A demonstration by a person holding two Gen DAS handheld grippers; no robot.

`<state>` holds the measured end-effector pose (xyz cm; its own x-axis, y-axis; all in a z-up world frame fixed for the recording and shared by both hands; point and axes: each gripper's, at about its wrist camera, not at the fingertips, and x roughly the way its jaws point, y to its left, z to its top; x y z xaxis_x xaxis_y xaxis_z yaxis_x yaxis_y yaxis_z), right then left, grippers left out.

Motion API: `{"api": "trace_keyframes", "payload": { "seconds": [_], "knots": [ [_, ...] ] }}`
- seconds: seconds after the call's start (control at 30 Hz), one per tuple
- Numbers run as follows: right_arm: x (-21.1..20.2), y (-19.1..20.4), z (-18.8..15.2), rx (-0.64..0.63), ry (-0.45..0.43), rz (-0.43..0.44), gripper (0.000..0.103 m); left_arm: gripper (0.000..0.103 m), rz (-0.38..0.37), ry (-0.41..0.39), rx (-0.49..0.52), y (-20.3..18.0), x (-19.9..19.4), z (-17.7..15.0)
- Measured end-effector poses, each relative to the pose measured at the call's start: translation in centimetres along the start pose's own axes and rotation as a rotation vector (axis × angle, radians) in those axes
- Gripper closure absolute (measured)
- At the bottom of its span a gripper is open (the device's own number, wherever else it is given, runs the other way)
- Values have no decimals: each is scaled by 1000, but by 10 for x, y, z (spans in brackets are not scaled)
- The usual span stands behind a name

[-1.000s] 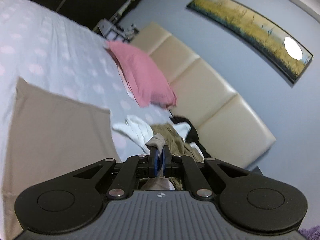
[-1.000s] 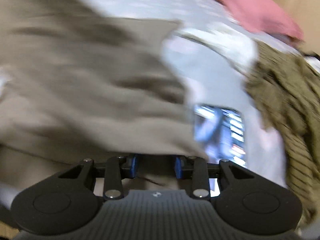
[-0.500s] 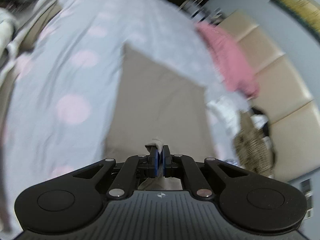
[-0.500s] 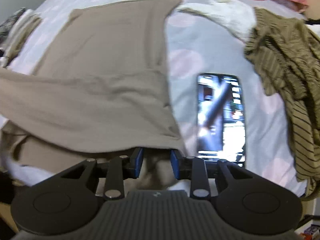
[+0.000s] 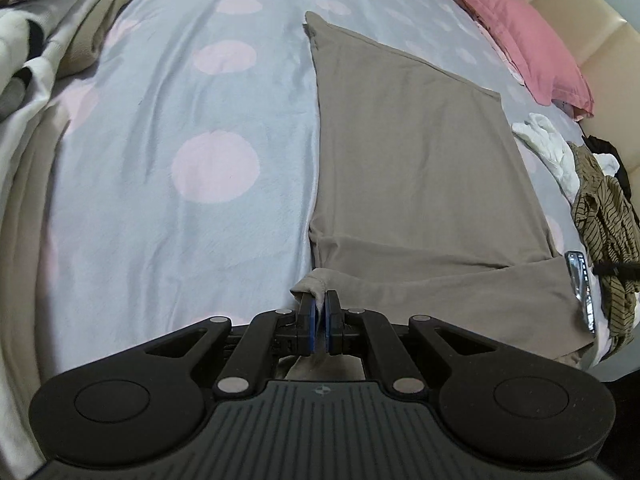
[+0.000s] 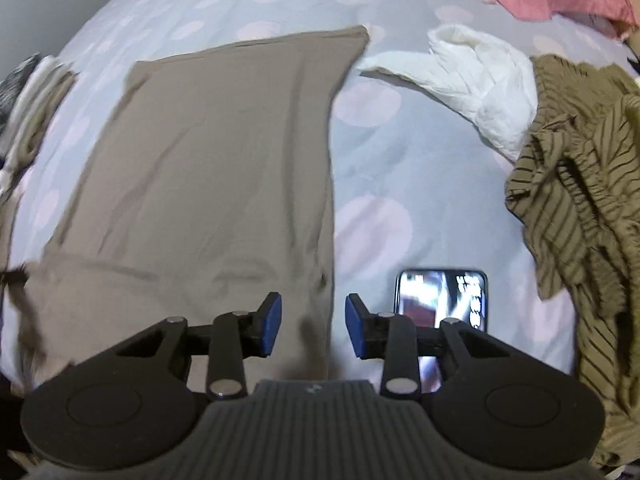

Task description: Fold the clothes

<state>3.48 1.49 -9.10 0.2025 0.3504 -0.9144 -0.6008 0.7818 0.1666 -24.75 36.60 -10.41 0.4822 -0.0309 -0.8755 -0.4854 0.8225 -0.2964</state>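
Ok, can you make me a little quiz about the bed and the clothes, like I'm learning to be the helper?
1. True or false: the left gripper is shut on a corner of the flat beige garment.
2. What lies just right of the open right gripper? A) a glowing smartphone B) a book C) a shoe
3. Fill in: the crumpled white cloth lies between the beige garment and the ______ striped garment.

Key: 1 true; 2 A; 3 olive.
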Motion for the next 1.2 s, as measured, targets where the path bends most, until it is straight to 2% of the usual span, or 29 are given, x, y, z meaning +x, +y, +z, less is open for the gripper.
{"api": "trace_keyframes", "payload": {
  "seconds": [0.23,0.33,0.5,0.57,0.8,0.87,0.93,0.97,1.03,1.2],
  "knots": [
    [47,-6,23,70,65,-4,70,101,-6,-10,2,1,4,1],
    [57,-4,27,72,76,-8,100,101,-12,-9,-10,4,4,0],
    [44,-11,29,51,1,-110,101,101,-39,-35,-16,7,-1,0],
    [49,-17,28,71,13,-111,101,101,-50,-46,-13,7,0,1],
    [47,-17,26,53,9,-102,98,99,13,-12,3,6,19,3],
    [37,-16,23,50,-9,-95,88,92,11,-22,-6,6,15,2],
    [24,-15,16,28,-29,-97,85,77,1,-41,-8,6,8,-1],
    [18,-14,11,15,-35,-95,83,73,3,-48,-5,5,3,-3],
    [10,-16,-2,3,-19,-60,81,57,13,-57,7,2,-4,-8],
    [-3,-16,-37,-47,45,6,81,57,52,7,26,-1,-6,-23]
  ]
}}
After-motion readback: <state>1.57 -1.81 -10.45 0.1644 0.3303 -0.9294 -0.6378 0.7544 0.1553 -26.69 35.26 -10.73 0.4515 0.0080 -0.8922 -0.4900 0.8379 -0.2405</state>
